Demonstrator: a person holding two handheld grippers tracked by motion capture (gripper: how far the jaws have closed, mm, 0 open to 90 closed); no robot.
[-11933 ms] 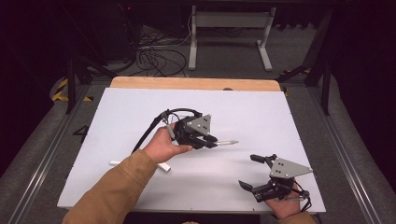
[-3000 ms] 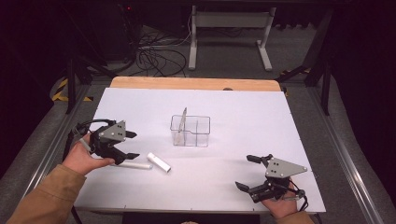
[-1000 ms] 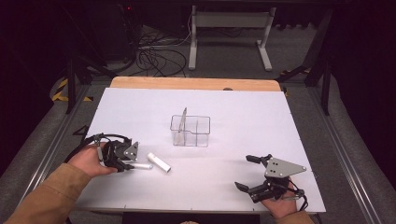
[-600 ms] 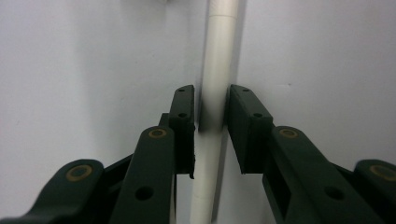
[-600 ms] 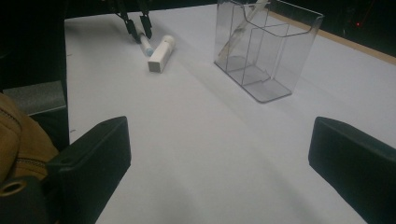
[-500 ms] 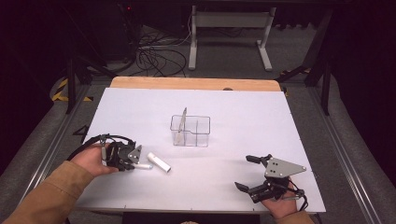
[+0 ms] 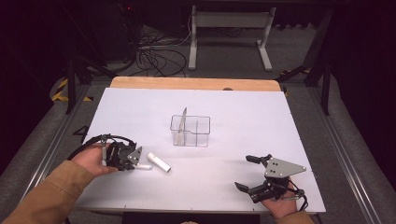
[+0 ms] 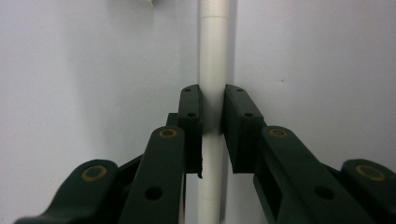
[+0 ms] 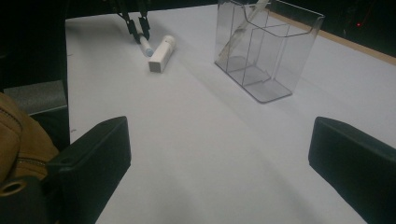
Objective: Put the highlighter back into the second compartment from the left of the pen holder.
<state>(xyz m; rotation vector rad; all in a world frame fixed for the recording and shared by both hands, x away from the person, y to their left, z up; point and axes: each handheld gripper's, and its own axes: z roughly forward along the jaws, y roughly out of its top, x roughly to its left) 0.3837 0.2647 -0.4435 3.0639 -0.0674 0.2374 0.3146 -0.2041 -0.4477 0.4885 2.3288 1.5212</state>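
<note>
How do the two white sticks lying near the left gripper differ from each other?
The thin white pen is slim, while the short white tube is thicker and stubbier. The pen sits between the jaws of the left gripper, which have just been closing on it; the tube lies free beside it. In the right gripper view the pen shows a bluish tip; the tube ends in a squarish end. Both are white and lie on the table.
</note>
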